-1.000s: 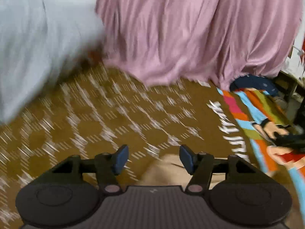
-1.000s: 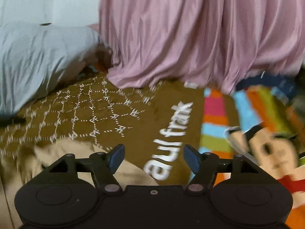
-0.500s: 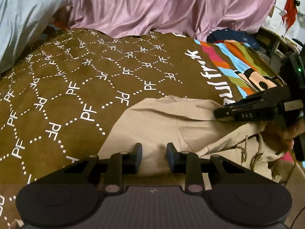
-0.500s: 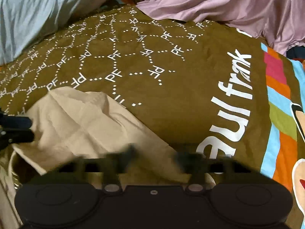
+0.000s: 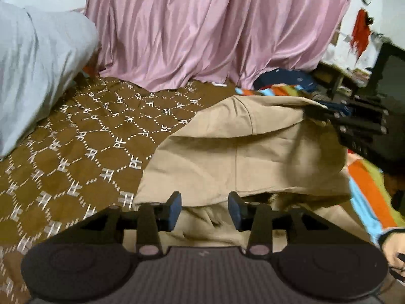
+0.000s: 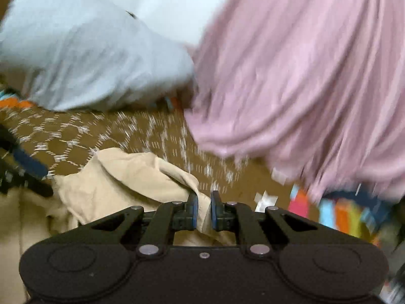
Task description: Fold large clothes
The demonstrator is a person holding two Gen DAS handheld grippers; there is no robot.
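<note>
A large beige garment (image 5: 243, 152) lies rumpled on the brown patterned bedspread (image 5: 76, 152). My left gripper (image 5: 204, 209) is open and empty, its blue pads just above the garment's near edge. My right gripper (image 6: 202, 209) is shut on a fold of the beige garment (image 6: 131, 177) and holds it lifted. In the left wrist view the right gripper (image 5: 354, 121) shows at the far right, holding up the cloth's raised corner. The left gripper (image 6: 22, 169) shows at the left edge of the right wrist view.
A pink curtain (image 5: 215, 30) hangs behind the bed. A grey pillow (image 5: 33, 68) lies at the back left. A colourful cartoon print (image 5: 367, 177) covers the bedspread's right side. A dark blue item (image 5: 286, 82) lies at the curtain's foot.
My right gripper has shut on the beige garment and lifted it. My left gripper has opened wider and tilted up from the cloth.
</note>
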